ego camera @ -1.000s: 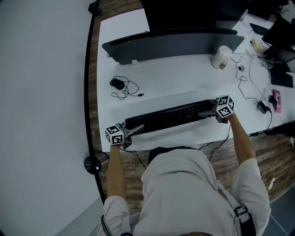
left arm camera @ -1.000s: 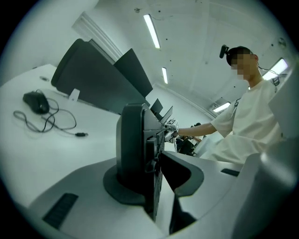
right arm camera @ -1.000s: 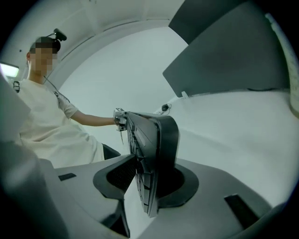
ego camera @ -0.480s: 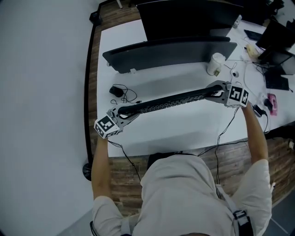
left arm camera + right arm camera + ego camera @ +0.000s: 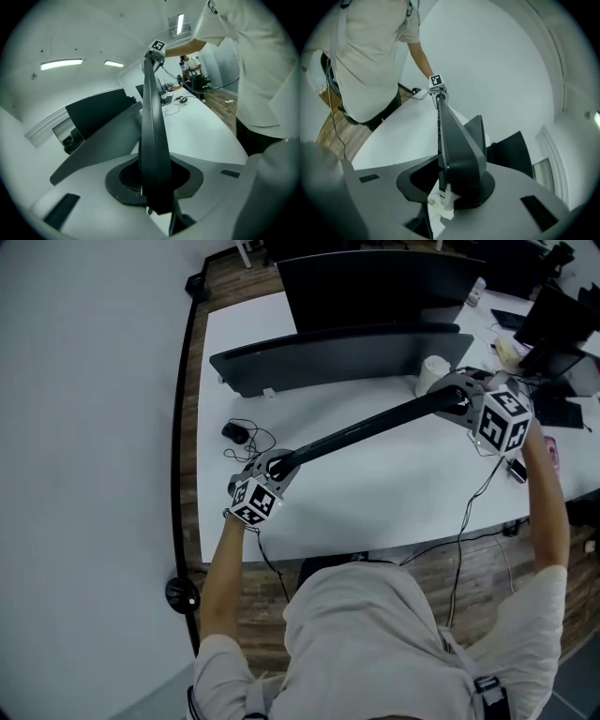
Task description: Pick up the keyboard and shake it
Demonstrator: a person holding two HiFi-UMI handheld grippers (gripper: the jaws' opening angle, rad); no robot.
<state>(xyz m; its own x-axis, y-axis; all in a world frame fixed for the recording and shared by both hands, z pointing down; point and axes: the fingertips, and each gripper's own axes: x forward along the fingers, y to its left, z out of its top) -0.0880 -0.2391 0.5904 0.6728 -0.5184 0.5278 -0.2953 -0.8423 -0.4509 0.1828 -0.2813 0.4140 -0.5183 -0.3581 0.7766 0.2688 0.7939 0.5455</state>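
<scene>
Keyboard (image 5: 366, 430) is now up off the desk (image 5: 375, 507) vs. 1 sec ago, turned on edge, right end higher. Near left, left gripper (image 5: 275, 467) clamps its left end. Farther right, right gripper (image 5: 452, 399) clamps the other end; both grippers' jaws have just been closing on it.

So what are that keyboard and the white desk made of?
Keyboard: probably matte black plastic. It looks dull, thin and stiff, and is held by its ends without sagging. Desk: smooth white top, likely laminate, with soft shadows and no visible grain.
</scene>
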